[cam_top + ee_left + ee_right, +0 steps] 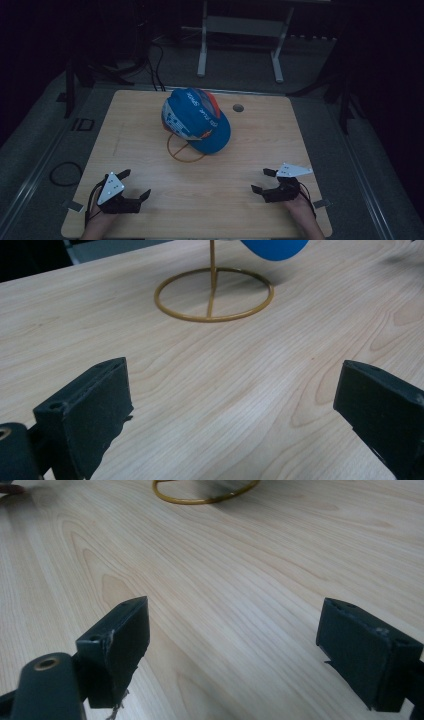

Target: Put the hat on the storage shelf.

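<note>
The wooden counter [150,165] carries little: a blue cap [196,120] perched on a thin brass-coloured wire stand [184,150], set toward the far middle of the top, well apart from both grippers. The cap sits tilted on the stand's upright rod, its brim dipping toward the person's right, with white lettering and an orange-red panel on the crown. Judging by its look, it is light, soft cloth that will crumple under a pinch, while the brim is probably stiffer and gives the surer hold; the edge of the brim or the lower rim of the crown looks like the best place to grip. The stand, seen in the left gripper view as a ring base [214,295] with a slim post, seems light too and could tip or slide if the cap is dragged sideways, so a lift straight up looks wiser.

The left gripper [131,186] rests near the front left edge, jaws spread wide and empty. The right gripper [262,181] lies near the front right, jaws likewise wide apart, holding nothing.
</note>
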A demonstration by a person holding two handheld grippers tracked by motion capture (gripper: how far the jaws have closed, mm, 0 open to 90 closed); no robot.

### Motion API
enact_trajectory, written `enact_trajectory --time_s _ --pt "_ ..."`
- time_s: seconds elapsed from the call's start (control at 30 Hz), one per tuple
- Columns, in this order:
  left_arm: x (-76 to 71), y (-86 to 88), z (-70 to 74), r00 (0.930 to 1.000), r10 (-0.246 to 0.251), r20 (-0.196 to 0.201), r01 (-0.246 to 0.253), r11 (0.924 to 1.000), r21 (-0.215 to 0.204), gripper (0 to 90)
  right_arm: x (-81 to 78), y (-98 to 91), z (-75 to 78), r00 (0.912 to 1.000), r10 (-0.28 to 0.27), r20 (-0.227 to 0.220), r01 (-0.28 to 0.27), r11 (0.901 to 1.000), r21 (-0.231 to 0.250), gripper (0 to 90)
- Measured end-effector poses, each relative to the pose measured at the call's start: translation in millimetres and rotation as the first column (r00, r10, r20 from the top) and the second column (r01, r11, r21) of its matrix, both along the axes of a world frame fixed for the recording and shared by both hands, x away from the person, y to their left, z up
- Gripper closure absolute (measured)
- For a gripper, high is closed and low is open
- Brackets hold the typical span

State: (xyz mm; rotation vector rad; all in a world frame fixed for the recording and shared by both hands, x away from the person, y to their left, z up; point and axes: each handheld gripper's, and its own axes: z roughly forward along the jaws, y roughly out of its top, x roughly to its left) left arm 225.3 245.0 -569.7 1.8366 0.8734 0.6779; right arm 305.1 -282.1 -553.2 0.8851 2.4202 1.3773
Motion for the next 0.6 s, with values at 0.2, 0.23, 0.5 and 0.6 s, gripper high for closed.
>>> enact_trajectory --time_s 0.2,0.23,0.5,0.6 --pt "-4.4 6.8 0.5 0.9998 0.020 -0.003 -0.020 0.9998 0.000 2.4 -5.1 -16.4 -1.4 0.9990 -0.041 0.016 0.042 0.9991 -0.002 13.9" --pt "-5.0 7.9 0.3 0.9997 0.024 -0.003 -0.024 0.9997 -0.001 2.4 -5.3 -19.2 -2.3 0.9983 -0.052 0.025 0.053 0.9986 -0.008 13.9" --pt "-4.5 13.8 -0.9 0.9984 0.055 -0.011 -0.055 0.9985 -0.002 2.4 -3.0 -38.4 -8.0 0.9935 -0.112 0.023 0.111 0.9932 0.035 13.9" --pt "-4.5 13.9 -1.0 0.9982 0.058 -0.011 -0.058 0.9983 -0.006 2.4 -2.9 -38.9 -8.5 0.9934 -0.112 0.025 0.111 0.9929 0.044 14.0"
